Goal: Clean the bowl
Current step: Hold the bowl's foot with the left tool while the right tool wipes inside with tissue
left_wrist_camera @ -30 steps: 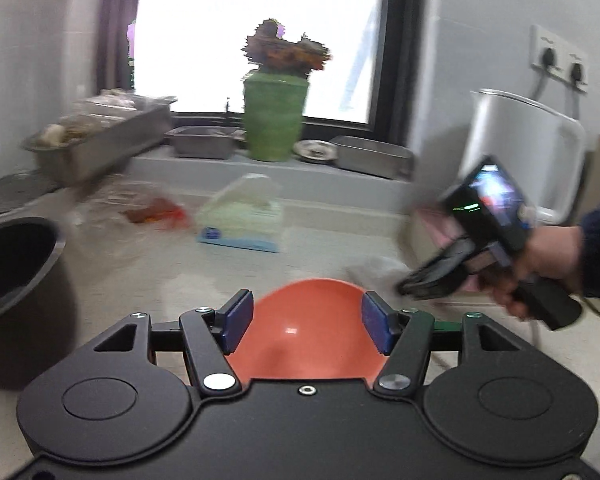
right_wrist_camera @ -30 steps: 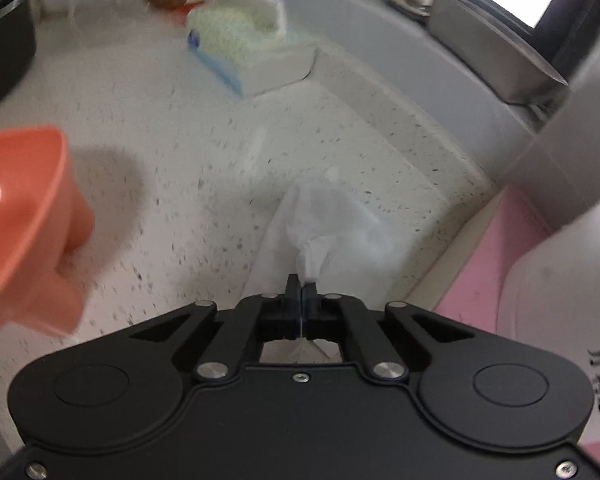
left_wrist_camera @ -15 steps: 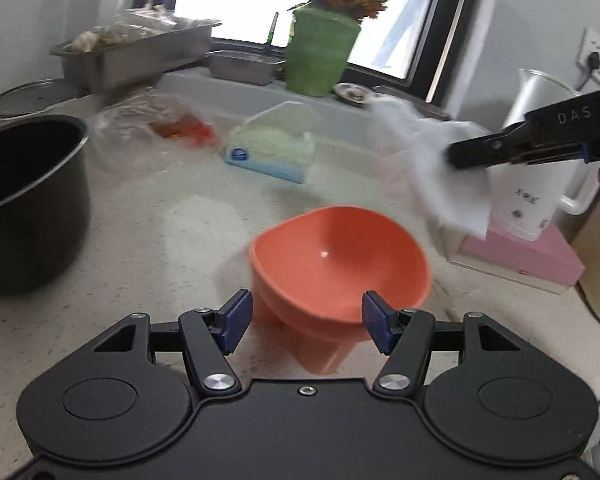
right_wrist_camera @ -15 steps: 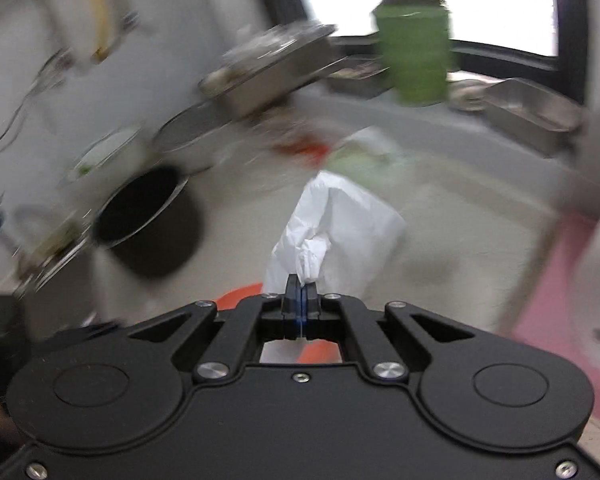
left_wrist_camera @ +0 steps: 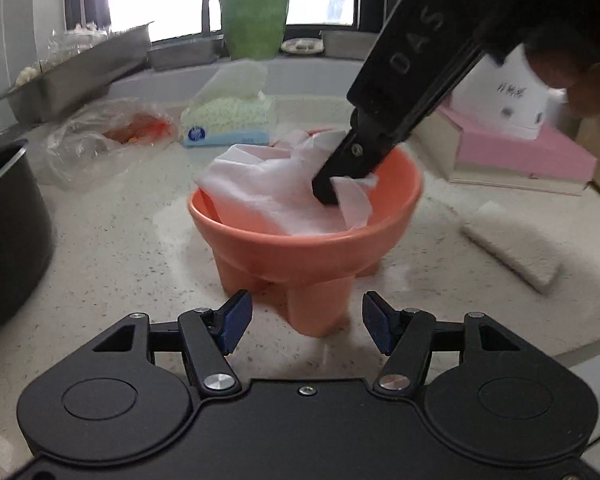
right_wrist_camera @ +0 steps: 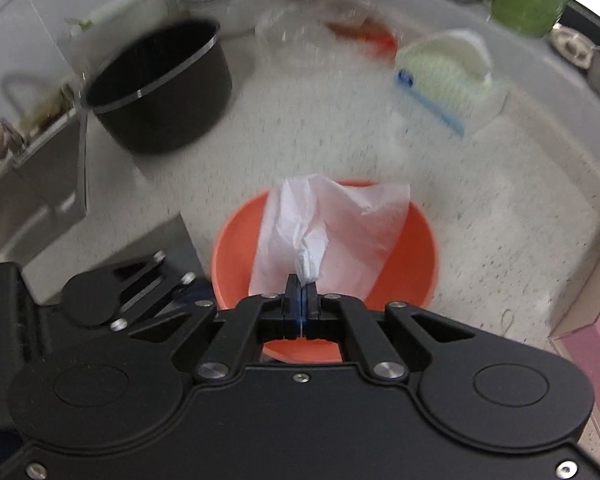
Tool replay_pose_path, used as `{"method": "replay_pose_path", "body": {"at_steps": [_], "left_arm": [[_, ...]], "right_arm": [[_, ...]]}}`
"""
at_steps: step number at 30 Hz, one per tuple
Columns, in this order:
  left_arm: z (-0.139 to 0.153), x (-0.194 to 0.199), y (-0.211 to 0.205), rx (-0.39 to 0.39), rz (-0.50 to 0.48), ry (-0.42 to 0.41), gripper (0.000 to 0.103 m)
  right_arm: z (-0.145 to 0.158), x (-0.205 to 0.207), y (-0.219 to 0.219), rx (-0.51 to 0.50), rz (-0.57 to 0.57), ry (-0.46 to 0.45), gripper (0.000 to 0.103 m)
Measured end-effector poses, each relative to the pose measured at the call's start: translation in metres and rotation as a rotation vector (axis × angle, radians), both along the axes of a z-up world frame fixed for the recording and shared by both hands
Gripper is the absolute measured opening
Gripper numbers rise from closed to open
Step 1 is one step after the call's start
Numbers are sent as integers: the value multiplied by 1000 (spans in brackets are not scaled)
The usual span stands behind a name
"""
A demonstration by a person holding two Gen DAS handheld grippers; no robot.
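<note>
- The bowl (left_wrist_camera: 306, 240) is orange and has short legs; it stands upright on the speckled counter (left_wrist_camera: 100, 248), in the middle of the left wrist view.
- A white tissue (left_wrist_camera: 276, 192) lies crumpled inside the bowl, and a part of it rises over the far rim.
- The right gripper (right_wrist_camera: 302, 300) has its jaws pressed together on a twisted corner of the tissue, and the rest of the sheet spreads down into the bowl.
- In the left wrist view this gripper comes in from the upper right and its tip is inside the bowl, at the right side.
- The left gripper (left_wrist_camera: 303, 322) has its jaws spread apart; the blue pads (left_wrist_camera: 234, 322) stand on both sides of the front leg of the bowl.
- I cannot tell for sure if the pads touch the leg; a small gap shows on each side, so nothing is held.
- A black pot (right_wrist_camera: 160, 84) stands on the counter to the left, well apart from the bowl.
- Behind the bowl there is a tissue pack (left_wrist_camera: 228, 120), and near it a clear plastic bag (left_wrist_camera: 108, 136) with something red inside.
- A green vase (left_wrist_camera: 254, 20) stands on the window ledge, between metal trays (left_wrist_camera: 80, 68).
- To the right there is a pink box (left_wrist_camera: 540, 152) with a white kettle (left_wrist_camera: 512, 96) on top.
- A pale sponge (left_wrist_camera: 512, 252) lies on the counter to the right of the bowl.
</note>
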State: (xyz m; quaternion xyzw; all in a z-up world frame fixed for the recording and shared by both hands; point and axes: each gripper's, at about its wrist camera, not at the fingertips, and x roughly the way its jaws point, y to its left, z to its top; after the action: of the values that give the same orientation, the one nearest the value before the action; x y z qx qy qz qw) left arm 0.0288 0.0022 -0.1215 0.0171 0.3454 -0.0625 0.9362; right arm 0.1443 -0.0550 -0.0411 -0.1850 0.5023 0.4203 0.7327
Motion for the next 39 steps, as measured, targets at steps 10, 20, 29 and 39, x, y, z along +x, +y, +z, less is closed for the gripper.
{"method": "replay_pose_path", "body": {"at_steps": [10, 20, 29, 39], "left_arm": [[-10, 5, -2, 26, -89, -29, 37], [-11, 4, 9, 11, -137, -20, 37], [-10, 10, 14, 8, -169, -12, 37], [-10, 12, 12, 15, -187, -3, 37]], "right_arm": [[-7, 3, 35, -99, 80, -8, 0], [2, 50, 28, -197, -13, -125, 0], [-5, 10, 2, -280, 143, -98, 0], [-8, -20, 29, -231, 251, 8, 0]]}}
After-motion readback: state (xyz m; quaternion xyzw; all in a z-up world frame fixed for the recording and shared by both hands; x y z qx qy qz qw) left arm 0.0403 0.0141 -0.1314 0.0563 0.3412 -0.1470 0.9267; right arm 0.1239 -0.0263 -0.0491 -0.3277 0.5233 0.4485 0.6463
